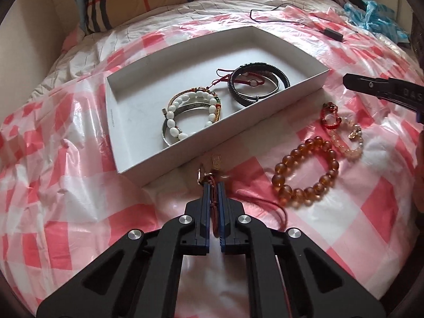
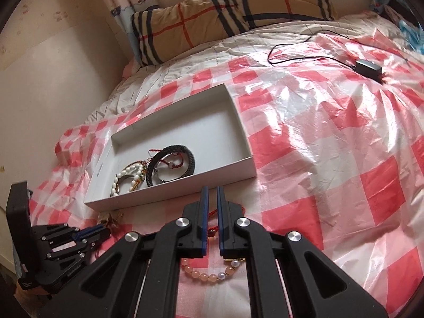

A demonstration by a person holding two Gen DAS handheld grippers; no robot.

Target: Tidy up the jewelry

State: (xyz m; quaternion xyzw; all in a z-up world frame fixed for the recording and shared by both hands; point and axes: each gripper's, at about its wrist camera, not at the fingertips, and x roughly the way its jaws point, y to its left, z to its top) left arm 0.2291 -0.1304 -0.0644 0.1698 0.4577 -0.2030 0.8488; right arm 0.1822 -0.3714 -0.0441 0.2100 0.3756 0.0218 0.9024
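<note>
A white shallow box [image 1: 119, 143] [image 2: 238, 129] lies on the bed and holds several bracelets: white beads [image 1: 209, 98], a silver bangle and a black braided band [image 1: 238, 94]. My left gripper [image 1: 214, 184] is shut on a red cord bracelet [image 1: 214, 212] with a gold charm [image 1: 216, 160], just in front of the box's near wall. An amber bead bracelet [image 1: 307, 172], a pale pink bead bracelet [image 1: 349, 143] [image 2: 209, 275] and a red knotted bracelet [image 1: 330, 118] lie on the cloth to the right. My right gripper [image 2: 212, 189] is shut and empty, above the pink beads.
A red and white checked plastic sheet [image 1: 66, 212] [image 2: 344, 145] covers the bed. A plaid pillow [image 2: 225, 13] lies at the head. A black adapter with cable [image 2: 368, 67] [image 1: 332, 34] lies at the far right. A wall runs along the left.
</note>
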